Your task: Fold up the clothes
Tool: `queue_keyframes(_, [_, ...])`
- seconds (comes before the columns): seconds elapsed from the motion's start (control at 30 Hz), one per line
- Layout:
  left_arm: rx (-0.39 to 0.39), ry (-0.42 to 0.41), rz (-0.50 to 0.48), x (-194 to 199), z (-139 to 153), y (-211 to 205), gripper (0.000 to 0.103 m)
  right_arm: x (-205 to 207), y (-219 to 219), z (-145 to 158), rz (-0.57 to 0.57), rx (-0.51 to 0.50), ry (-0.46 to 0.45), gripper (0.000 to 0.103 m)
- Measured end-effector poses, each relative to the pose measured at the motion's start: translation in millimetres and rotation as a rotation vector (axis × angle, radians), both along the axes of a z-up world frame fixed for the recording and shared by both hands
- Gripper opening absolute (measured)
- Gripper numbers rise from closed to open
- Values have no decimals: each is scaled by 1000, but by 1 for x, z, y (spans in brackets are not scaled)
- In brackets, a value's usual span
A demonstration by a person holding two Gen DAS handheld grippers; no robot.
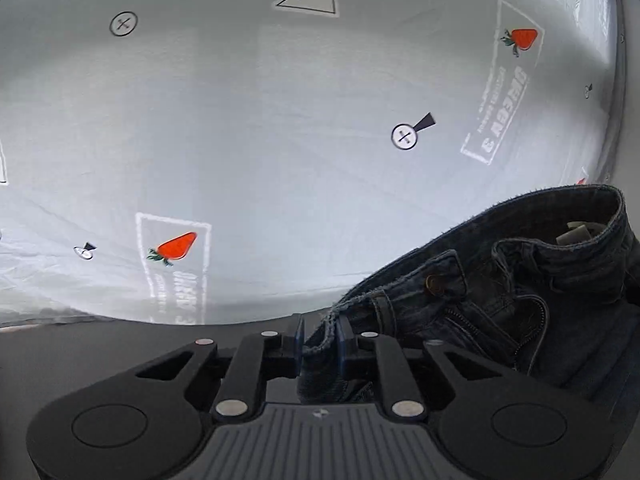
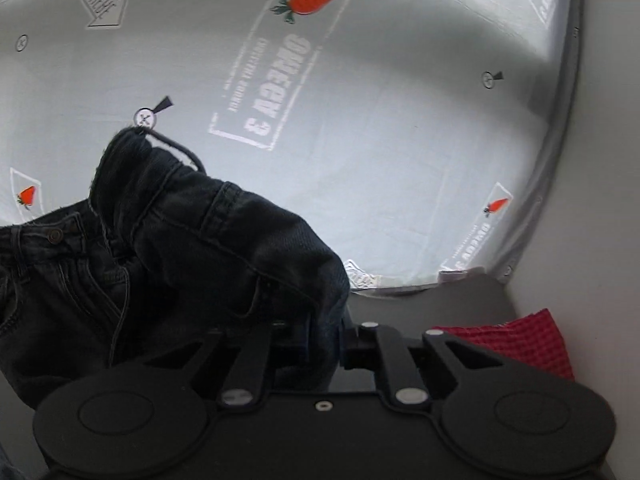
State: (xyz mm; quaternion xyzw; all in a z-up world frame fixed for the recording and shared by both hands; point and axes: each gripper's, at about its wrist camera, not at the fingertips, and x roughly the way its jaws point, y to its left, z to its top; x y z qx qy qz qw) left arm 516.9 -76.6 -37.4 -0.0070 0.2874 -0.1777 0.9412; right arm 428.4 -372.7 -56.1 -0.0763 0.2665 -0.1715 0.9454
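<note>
A pair of dark blue jeans [image 1: 500, 280] hangs between my two grippers, held above a white printed sheet [image 1: 260, 140]. My left gripper [image 1: 320, 344] is shut on the waistband edge near the button and open zip. My right gripper [image 2: 326, 332] is shut on the other side of the jeans [image 2: 224, 248], whose bunched denim covers its left finger. The waistband, button and fly show in both views. The legs are out of sight below.
The white sheet [image 2: 400, 140] with carrot prints, arrows and cross marks covers the surface ahead. Its grey edge [image 2: 560, 140] runs along the right by a pale wall. A red checked cloth [image 2: 520, 344] lies at the lower right in the right wrist view.
</note>
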Motion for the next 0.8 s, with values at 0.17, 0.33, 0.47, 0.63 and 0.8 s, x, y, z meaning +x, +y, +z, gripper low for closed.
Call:
queue_keyframes(0.17, [40, 2, -120, -9, -4, -56, 76, -18, -90, -51, -446, -26, 198, 27])
queue_keyframes(0.33, [67, 159, -107, -62, -49, -7, 80, -77, -78, -76, -467, 174, 171, 64])
queue_keyframes(0.47, [121, 340, 2, -103, -96, 52, 80, -94, -20, -95, -341, 249, 239, 65])
queue_keyframes(0.63, [181, 476, 132, -152, -127, 113, 80, -85, 56, -96, -157, 275, 285, 68])
queue_keyframes(0.8, [151, 553, 180, -160, -137, 128, 80, -87, 120, -75, 99, 196, 241, 80])
